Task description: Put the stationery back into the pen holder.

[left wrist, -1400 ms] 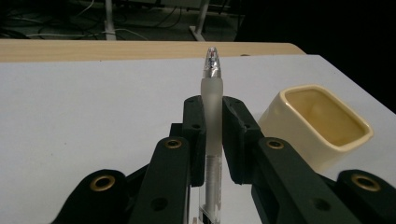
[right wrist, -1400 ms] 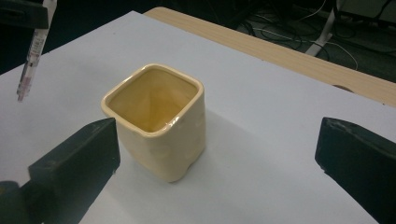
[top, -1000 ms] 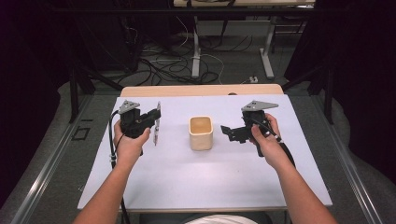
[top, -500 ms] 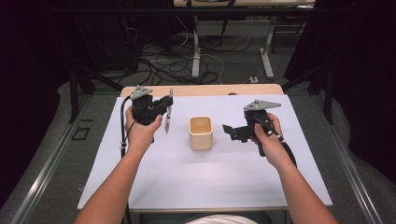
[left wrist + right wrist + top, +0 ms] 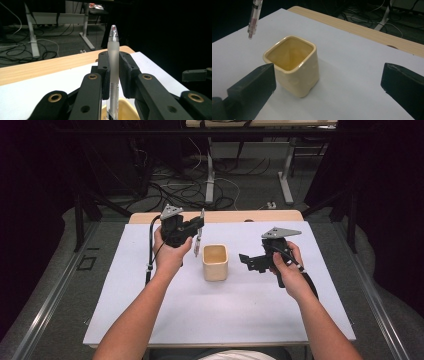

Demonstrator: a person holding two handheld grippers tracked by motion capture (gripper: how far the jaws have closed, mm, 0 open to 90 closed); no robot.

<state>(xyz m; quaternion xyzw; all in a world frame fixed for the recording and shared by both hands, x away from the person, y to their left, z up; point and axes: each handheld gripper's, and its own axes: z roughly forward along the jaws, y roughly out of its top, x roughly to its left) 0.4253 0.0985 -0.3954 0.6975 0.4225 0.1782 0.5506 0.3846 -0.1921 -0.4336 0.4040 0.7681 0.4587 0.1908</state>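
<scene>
Clamped on the frosted barrel of a pen (image 5: pixel 113 72), the two black jaws of the left gripper (image 5: pixel 113 75) hold it upright, its clear tip uppermost in the left gripper view and its lower end hanging just above the yellow rim seen beneath the jaws. From the high view the pen (image 5: pixel 199 232) hangs near-vertical from the left gripper (image 5: pixel 196 226), just beside the left rim of the cream square cup (image 5: pixel 215 262) and raised off the table; the right gripper view confirms that the lower end of the pen (image 5: pixel 253 18) is beside and above the cup's (image 5: pixel 294 66) near corner, not yet over its mouth and not inside. Across from it, the right gripper (image 5: pixel 248 261) stands with its jaws spread wide and empty, one to either side of the cup in its own view, touching nothing, near the cup's right side. Cup and both hands sit over the white sheet (image 5: pixel 125 285) that covers the wooden table (image 5: pixel 235 216). Judged from this arrangement, the step in hand is the carry of the pen toward the cup. The next move calls for a short shift toward the cup until the pen's lower end hangs over the opening, then a straight descent before the jaws let go; a tilted barrel could catch the rim or tip the light cup.
</scene>
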